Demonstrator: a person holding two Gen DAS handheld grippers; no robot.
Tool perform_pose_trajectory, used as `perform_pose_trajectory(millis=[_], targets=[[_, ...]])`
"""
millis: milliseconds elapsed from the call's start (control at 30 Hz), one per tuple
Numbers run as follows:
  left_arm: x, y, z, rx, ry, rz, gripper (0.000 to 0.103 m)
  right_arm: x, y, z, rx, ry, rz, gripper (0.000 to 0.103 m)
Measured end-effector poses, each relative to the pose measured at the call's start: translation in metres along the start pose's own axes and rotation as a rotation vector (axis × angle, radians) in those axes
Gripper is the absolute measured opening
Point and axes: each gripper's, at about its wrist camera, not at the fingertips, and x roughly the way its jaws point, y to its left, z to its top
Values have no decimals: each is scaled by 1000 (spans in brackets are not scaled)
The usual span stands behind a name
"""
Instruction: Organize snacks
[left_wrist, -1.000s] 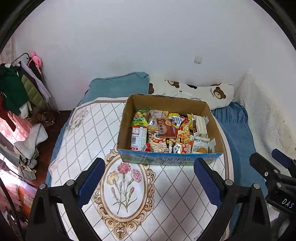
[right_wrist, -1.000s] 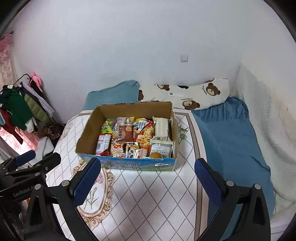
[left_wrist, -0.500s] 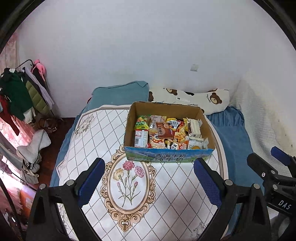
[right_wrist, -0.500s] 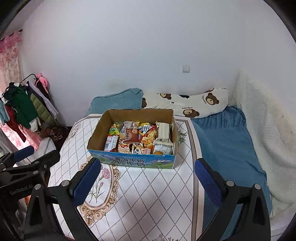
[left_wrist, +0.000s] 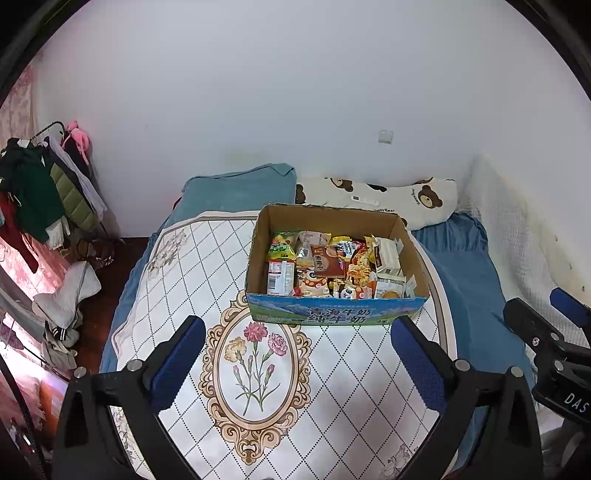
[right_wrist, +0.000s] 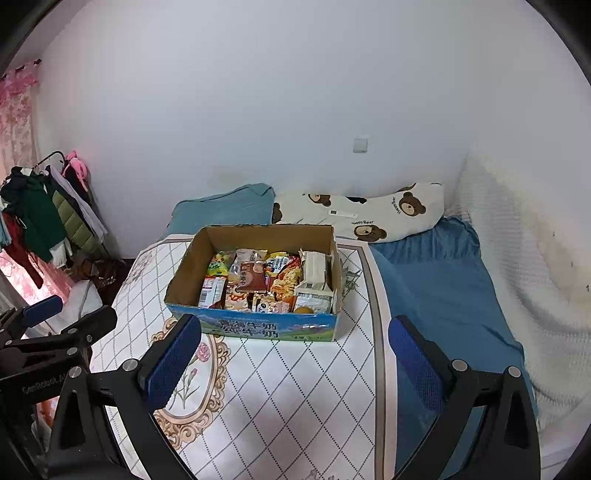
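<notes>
While the cardboard box (left_wrist: 334, 258) is sitting on the white quilt with the flower picture (left_wrist: 255, 354), nothing is being held by either claw. The left gripper (left_wrist: 295, 354) is being held wide open, its jaws have just been opening a bit more, and only the quilt is being seen between its blue pads. The right gripper (right_wrist: 293, 352) is being held wide open too, with nothing between its pads. Both are being kept above the quilt, near the front of the box and not touching it. The box is being filled with snack packets (left_wrist: 332, 266), packed side by side. A bear pillow (right_wrist: 369, 212) is being leaned against the wall behind the box. Clothes (right_wrist: 40, 218) are being hung at the far left.
</notes>
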Motion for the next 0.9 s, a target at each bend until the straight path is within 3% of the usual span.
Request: perform_pose_trajectory(millis=[200, 900], targets=[[20, 0, 5, -7, 20, 20, 103, 24, -3, 4, 18, 16, 20, 103], [113, -2, 22, 2, 104, 76, 103, 138, -14, 15, 43, 60, -58, 103]])
